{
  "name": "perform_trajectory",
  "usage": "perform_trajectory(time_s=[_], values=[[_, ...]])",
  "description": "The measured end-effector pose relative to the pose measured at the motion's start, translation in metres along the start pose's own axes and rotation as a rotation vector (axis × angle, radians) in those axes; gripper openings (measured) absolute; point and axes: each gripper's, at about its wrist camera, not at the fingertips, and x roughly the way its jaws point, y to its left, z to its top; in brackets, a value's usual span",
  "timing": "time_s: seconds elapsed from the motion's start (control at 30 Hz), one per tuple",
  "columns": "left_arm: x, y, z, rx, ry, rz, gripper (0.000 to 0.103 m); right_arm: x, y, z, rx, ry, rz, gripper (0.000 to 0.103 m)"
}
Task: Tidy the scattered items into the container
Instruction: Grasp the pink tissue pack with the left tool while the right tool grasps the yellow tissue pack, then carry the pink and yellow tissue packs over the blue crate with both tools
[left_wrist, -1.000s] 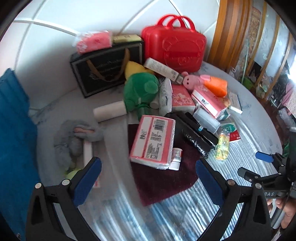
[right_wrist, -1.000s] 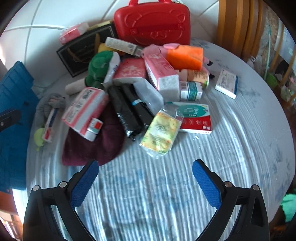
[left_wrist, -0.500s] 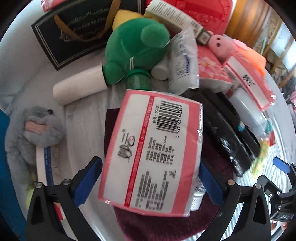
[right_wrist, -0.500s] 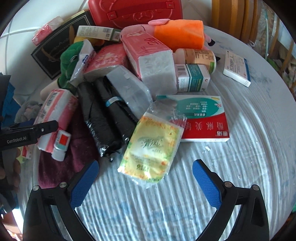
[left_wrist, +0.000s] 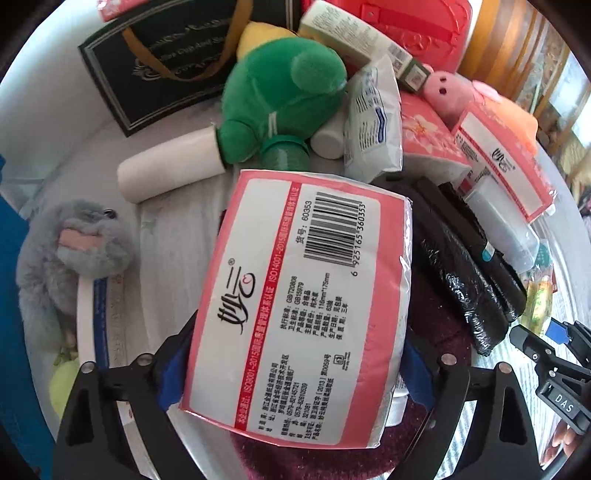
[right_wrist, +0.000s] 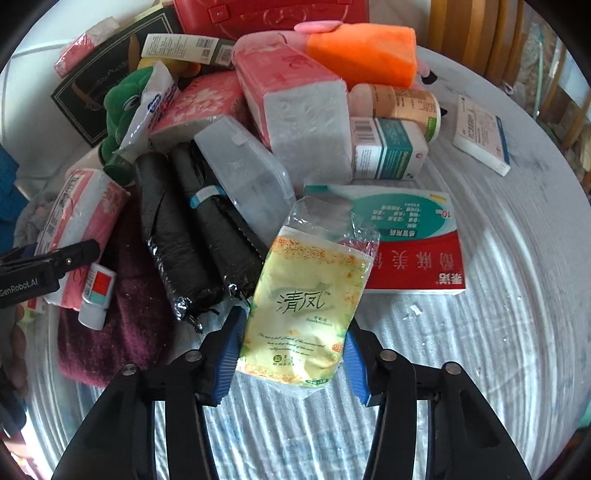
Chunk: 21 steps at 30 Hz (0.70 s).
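left gripper (left_wrist: 291, 362): black plastic arms in a V, blue ribbed pads on the jaws, a round silver screw on each arm
right gripper (right_wrist: 291, 360): same black build, blue ribbed pads, silver screws in pairs
markings: white "GenRobot.AI" on the black body at 9 o'clock in the right view; "DAS" at 4 o'clock in the left view

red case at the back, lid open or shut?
Shut, as far as visible: the red case shows its embossed lid lying flat against the body in both wrist views, with no gap visible. Its top is cropped, so the latch cannot be checked.
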Motion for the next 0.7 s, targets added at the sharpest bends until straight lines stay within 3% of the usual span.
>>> perform_trajectory(time_s=[0.47,0.7], values=[[-0.053,0.008,-0.023,-0.047,-0.032,0.020,0.093,-0.034,0.014,-0.003,-0.045,-0.025,0.014,0.046],[-0.074,0.031,-0.036,-0.091,-0.044,0.040,0.093,-0.056,0.045,0.000,-0.099,-0.035,0.037,0.046]])
